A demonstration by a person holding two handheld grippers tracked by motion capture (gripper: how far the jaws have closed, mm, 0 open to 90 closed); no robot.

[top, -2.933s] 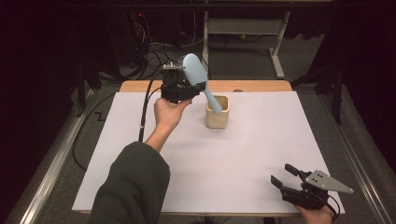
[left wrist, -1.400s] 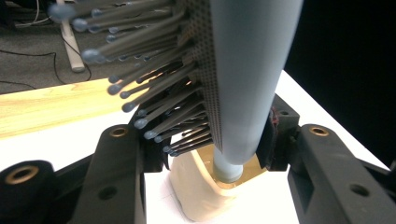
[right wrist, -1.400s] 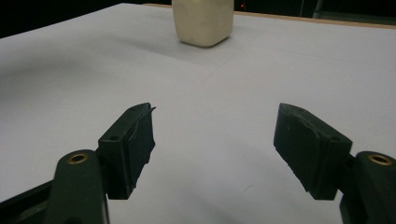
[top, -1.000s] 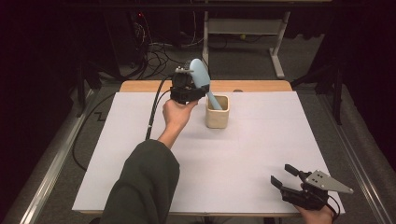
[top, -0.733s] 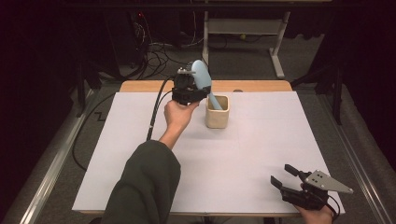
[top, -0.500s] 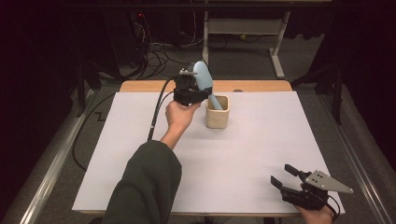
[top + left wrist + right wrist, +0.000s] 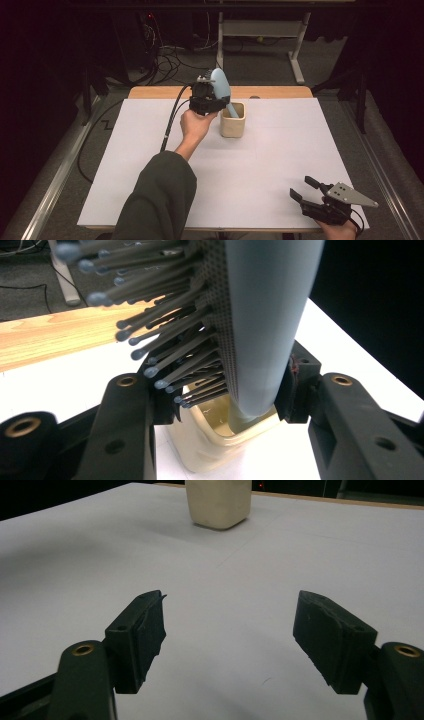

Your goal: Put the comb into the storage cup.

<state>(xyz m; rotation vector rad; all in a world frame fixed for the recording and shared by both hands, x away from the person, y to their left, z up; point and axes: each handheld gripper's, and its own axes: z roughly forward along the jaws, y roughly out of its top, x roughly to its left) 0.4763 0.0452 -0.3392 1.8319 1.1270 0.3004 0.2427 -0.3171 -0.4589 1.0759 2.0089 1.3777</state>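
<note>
— Toward the far edge of the white surface [image 7: 270, 170], what is the left claw [image 7: 206, 98] doing?

— It is gripping a pale blue hairbrush [image 7: 220, 88] by the lower part of its head, both pads pressing on it, one on the bristle side and one on the smooth back. In the left gripper view the hairbrush [image 7: 260, 320] is rising between the two black jaws, with its ball-tipped bristles sticking out to the left.

— And where is the brush pointing?

— Its handle is slanting down into a cream square cup [image 7: 233, 120], which is standing upright on the surface just beside the person's left hand [image 7: 194, 125]. I cannot tell whether the handle end is touching the bottom of the cup.

— What about the other claw?

— The right claw [image 7: 306, 191] is resting at the near right corner of the surface, well apart from the cup. Its jaws are standing wide apart with nothing between them, and they are facing the cup [image 7: 218, 501] across the bare white sheet.
</note>
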